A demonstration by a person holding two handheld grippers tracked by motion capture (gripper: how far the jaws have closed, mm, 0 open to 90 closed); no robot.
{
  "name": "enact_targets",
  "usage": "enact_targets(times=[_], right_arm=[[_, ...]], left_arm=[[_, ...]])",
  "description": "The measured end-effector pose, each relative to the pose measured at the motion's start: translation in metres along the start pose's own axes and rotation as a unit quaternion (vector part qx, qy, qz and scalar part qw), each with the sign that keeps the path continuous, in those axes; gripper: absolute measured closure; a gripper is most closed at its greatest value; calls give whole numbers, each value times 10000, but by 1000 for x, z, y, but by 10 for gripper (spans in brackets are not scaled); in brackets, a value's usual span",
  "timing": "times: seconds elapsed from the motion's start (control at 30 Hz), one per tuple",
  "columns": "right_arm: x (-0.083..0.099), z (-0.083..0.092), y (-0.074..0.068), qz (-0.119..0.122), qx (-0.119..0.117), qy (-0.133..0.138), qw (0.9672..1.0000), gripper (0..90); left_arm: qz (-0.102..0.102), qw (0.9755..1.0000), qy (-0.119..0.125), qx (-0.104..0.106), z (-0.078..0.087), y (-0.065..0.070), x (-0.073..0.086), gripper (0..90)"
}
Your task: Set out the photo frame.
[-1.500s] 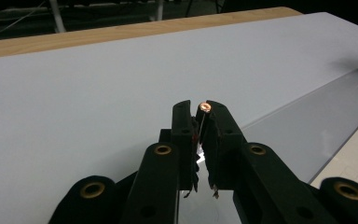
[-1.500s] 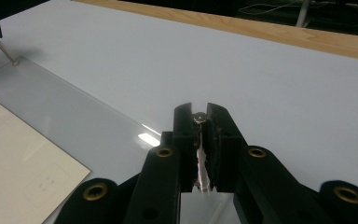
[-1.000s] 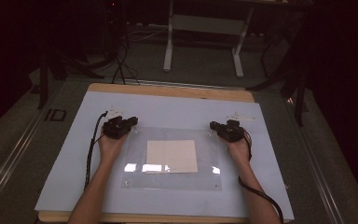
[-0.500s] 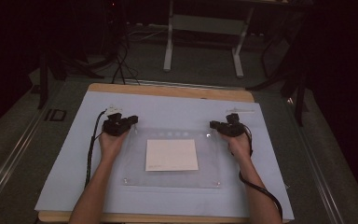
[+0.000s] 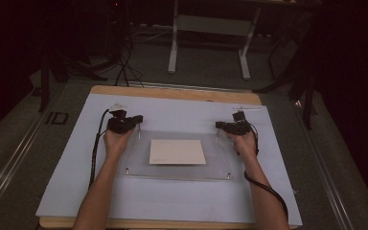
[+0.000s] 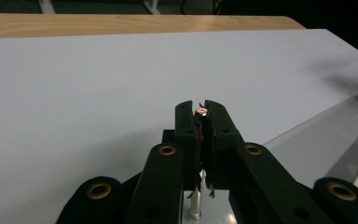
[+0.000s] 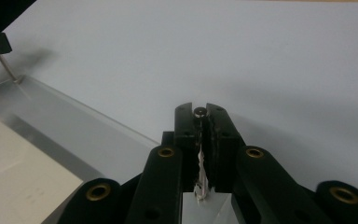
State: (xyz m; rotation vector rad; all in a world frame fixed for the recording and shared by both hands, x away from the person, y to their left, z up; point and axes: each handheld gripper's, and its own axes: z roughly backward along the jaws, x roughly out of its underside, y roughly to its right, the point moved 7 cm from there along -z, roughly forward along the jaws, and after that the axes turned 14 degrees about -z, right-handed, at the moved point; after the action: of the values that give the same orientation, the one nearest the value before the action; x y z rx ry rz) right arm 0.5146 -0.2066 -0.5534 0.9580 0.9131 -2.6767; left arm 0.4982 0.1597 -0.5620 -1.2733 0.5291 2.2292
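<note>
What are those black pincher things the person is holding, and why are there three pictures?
A person sits at a table covered by a pale sheet. Each hand holds a hand tool with two black jaws, like big tweezers: the left gripper and the right gripper.

One picture comes from a camera high above, looking down. The other two come from little cameras riding on each gripper, looking along its own jaws.

On the table lies a clear plastic plate standing on small metal posts, with a cream sheet of paper at its middle.

Each gripper is shut on a post at one far corner of the plate: the left gripper's post and the right gripper's post peek out between the jaws.
</note>
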Motion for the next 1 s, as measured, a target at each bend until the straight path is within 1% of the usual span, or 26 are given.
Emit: enact_targets(times=[0.1, 0.13, 0.17, 0.2, 0.23, 0.27, 0.3, 0.33, 0.37, 0.4, 0.47, 0.5, 0.57, 0.6, 0.63, 0.73, 0.87, 1.0], right_arm=[[-3, -3, 1, -41, 36, -3, 10000, 852], [-3, -3, 1, -56, 47, 4, 10000, 854], [-3, -3, 1, -56, 47, 4, 10000, 854], [-5, -5, 2, -128, 78, 7, 9999, 854], [-5, -6, 3, -152, 89, 10, 9998, 853], [-5, -6, 3, -152, 89, 10, 9998, 853], [-6, -7, 3, -193, 89, 25, 9998, 853], [-7, -8, 4, -254, 102, 28, 9996, 852], [-7, -9, 4, -285, 114, 40, 9995, 850], [-7, -10, 4, -234, 169, 44, 9996, 845], [-7, -9, 4, -153, 246, 33, 9996, 839], [-7, -9, 3, -73, 281, 31, 9996, 837], [-7, -9, 3, -37, 303, 30, 9995, 837], [-7, -9, 3, 34, 362, 47, 9993, 814], [-7, -8, 3, 68, 398, 67, 9992, 804], [-5, -6, 3, 169, 504, 53, 9986, 752], [-2, 2, 3, 336, 618, 123, 9974, 701], [3, 14, 4, 544, 627, 231, 9963, 683]], left_arm=[[114, 9999, -5, -28, -3, -2, -1, 851], [114, 9999, -5, -28, -3, -2, -1, 851], [185, 9998, -10, -22, -5, -3, -1, 851], [308, 9995, -41, 2, -7, -5, -1, 851], [392, 9991, -147, -25, -9, -7, -3, 850], [392, 9991, -147, -25, -9, -7, -3, 848], [390, 9990, -211, -100, -11, -7, -4, 848], [426, 9988, -218, -117, -12, -7, -4, 846], [515, 9984, -204, -87, -13, -8, -3, 847], [588, 9981, -168, -102, -14, -9, -3, 848], [593, 9980, -178, -123, -14, -9, -3, 848], [611, 9979, -172, -108, -14, -8, -3, 848], [611, 9979, -172, -108, -14, -8, -3, 848], [723, 9972, -166, -89, -15, -9, -3, 849], [767, 9969, -157, -81, -15, -9, -3, 849], [801, 9967, -150, -64, -15, -10, -3, 850], [830, 9964, -139, -62, -16, -10, -3, 850], [836, 9964, -138, -60, -16, -10, -3, 850]])
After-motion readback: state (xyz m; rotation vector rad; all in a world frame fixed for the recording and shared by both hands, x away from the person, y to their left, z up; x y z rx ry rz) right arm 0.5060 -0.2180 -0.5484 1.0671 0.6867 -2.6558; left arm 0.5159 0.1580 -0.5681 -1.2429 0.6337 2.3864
